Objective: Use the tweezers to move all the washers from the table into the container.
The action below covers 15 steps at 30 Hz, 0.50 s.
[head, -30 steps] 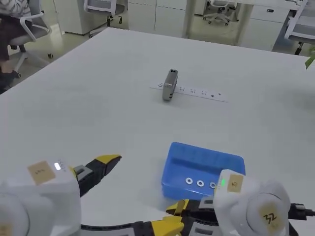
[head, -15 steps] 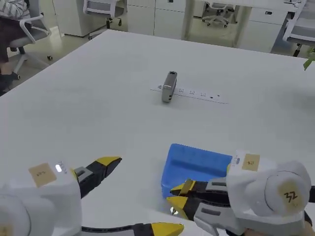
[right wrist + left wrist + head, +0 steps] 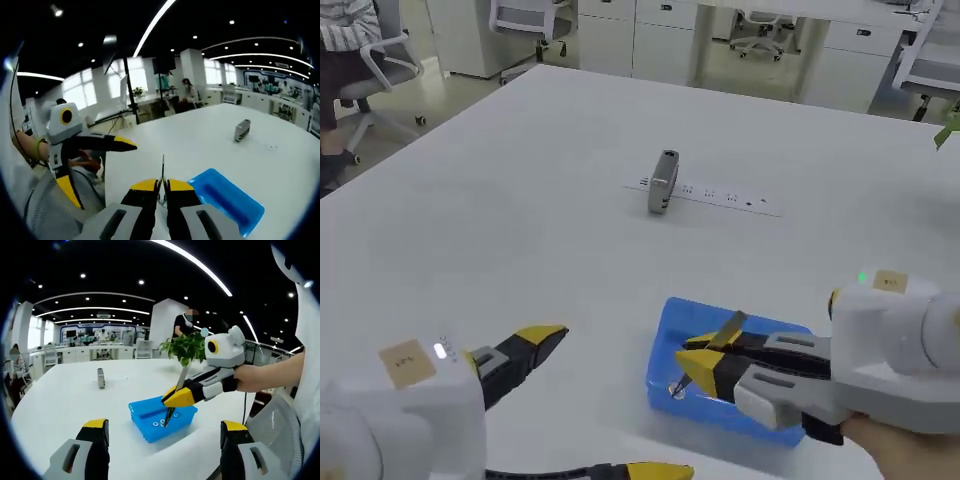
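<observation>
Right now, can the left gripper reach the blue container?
Probably yes: bare table lies between the open left gripper and the blue container, though the right gripper with tweezers hangs over its inside.

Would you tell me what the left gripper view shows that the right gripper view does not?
The left gripper view, past the left gripper's open jaws, adds the washers lying in the blue container, with the tweezers' tips down inside it. The right gripper view adds the left gripper from the side and the arm holding it. Both share the container, the tweezers, the right gripper with jaws shut on them, and the grey device on the white table.
</observation>
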Available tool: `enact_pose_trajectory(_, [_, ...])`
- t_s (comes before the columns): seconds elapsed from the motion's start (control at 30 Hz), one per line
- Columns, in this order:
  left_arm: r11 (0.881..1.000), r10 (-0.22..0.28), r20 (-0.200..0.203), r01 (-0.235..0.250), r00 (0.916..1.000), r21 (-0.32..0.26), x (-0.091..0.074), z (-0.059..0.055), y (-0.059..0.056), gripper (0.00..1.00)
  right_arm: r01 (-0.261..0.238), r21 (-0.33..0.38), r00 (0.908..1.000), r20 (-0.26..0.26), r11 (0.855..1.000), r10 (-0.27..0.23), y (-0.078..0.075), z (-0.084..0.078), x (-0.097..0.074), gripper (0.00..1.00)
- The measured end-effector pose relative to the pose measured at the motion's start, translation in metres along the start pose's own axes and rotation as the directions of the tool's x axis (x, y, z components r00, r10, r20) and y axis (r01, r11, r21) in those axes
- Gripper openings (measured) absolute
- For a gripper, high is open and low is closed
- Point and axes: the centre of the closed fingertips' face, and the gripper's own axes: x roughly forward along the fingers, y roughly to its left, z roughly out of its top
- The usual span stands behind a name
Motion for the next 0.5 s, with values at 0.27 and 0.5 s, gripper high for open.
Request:
enact_pose_trajectory(0.27, [1.0, -0.002, 0.001, 0.002, 1.0, -0.002, 0.0, 0.0, 0.0, 0.94, 0.034, 0.102, 0.9994, -0.008, 0.994, -0.033, -0.024, -0.005, 0.01, 0.03])
enact_pose_trajectory(0.5, [1.0, -0.005, -0.001, 0.005, 1.0, -0.001, 0.0, 0.0, 0.0, 0.93, 0.055, 0.152, 0.9985, -0.01, 0.987, -0.054, -0.042, -0.006, 0.018, 0.03])
